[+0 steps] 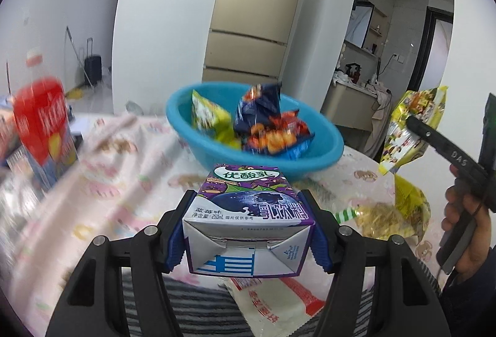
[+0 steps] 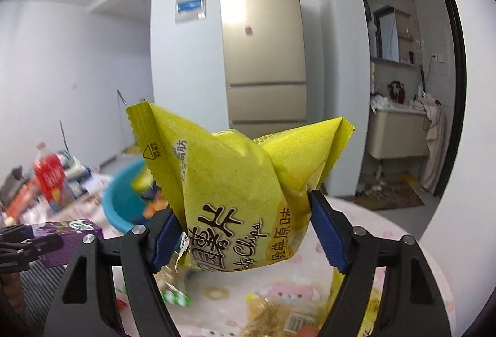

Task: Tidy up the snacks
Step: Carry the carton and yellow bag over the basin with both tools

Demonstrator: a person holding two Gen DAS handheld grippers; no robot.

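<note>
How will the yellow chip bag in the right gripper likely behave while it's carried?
The yellow chip bag looks puffy and soft: it bulges and creases between the right gripper pads, so it probably deforms. It is likely light for its size. The glossy film may slip, and hard squeezing could crush the chips.

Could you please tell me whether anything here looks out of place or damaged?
Nothing looks damaged. The round blue plastic basin holds snack bags, yet a white and red packet lies loose on the pink patterned tablecloth.
</note>
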